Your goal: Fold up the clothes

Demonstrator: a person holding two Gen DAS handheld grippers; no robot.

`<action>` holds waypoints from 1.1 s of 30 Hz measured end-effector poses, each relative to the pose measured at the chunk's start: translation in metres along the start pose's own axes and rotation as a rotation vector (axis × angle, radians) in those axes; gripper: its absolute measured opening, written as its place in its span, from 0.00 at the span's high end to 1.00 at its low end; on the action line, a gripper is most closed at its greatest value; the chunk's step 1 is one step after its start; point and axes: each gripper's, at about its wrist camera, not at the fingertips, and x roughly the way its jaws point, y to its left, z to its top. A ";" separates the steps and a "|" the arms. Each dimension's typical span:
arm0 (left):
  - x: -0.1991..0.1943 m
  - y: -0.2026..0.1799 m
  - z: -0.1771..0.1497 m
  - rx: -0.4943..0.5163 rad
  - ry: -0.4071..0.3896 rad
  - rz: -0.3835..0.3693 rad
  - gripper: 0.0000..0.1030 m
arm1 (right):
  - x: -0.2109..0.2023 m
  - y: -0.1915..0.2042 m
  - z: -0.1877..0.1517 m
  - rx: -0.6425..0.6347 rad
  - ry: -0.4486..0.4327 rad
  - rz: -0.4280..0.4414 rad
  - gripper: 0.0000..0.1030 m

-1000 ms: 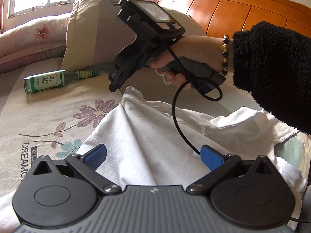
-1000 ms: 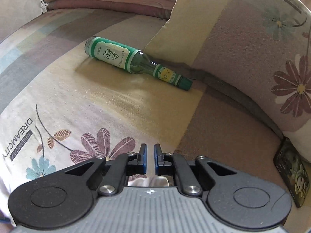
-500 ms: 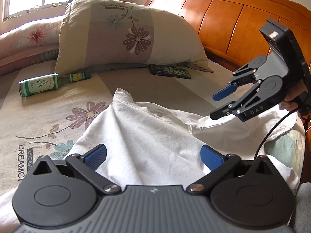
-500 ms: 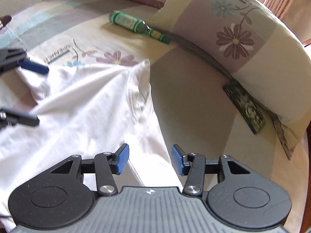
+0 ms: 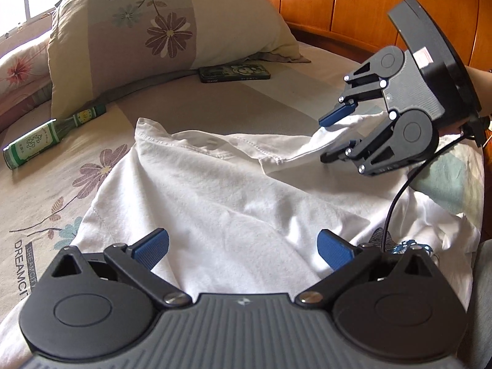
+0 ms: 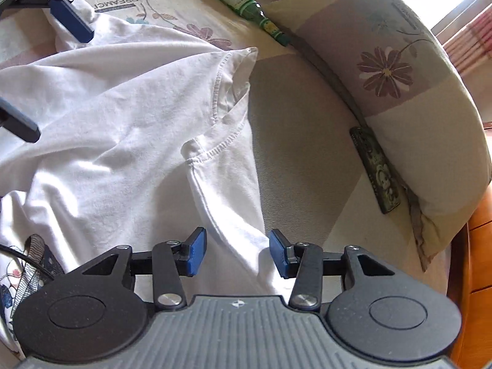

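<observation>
Shirt sleeve betw right tool pads, jaws just narrowing, not yet pinching; left tool spread above body; thin sleeve edge may slip out.

so the white t-shirt is sprawled rumpled across the floral bed sheet, one stitched sleeve flopped out toward the pillow side, and a patterned print peeks out at its crumpled edge
</observation>
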 end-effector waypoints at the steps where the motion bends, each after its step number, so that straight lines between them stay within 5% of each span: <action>1: 0.001 -0.001 0.000 0.005 0.000 0.005 0.01 | 0.000 -0.009 0.000 0.039 -0.007 0.004 0.61; 5: 0.003 0.002 0.000 -0.006 -0.012 0.010 0.01 | 0.009 -0.032 -0.004 0.151 -0.011 0.017 0.64; 7: 0.003 0.004 0.000 -0.010 -0.018 -0.003 0.01 | 0.014 -0.035 -0.005 0.161 -0.009 0.010 0.91; 8: 0.003 0.004 0.000 -0.013 -0.020 -0.005 0.01 | 0.016 -0.036 -0.005 0.168 -0.009 0.003 0.93; 14: 0.001 0.011 0.000 -0.039 -0.038 -0.004 0.01 | 0.028 -0.091 0.000 0.336 -0.039 -0.066 0.94; 25: -0.001 0.027 0.000 -0.102 -0.067 -0.011 0.01 | 0.083 -0.136 0.003 0.441 -0.011 -0.167 0.95; 28: -0.003 0.032 -0.001 -0.130 -0.075 -0.009 0.01 | 0.090 -0.153 0.010 0.472 0.003 -0.285 0.97; 31: -0.004 0.038 -0.002 -0.157 -0.078 -0.005 0.01 | 0.086 -0.188 0.007 0.631 -0.014 -0.158 0.97; 33: -0.004 0.040 -0.002 -0.163 -0.077 0.001 0.01 | 0.078 -0.195 0.004 0.673 -0.052 -0.046 0.85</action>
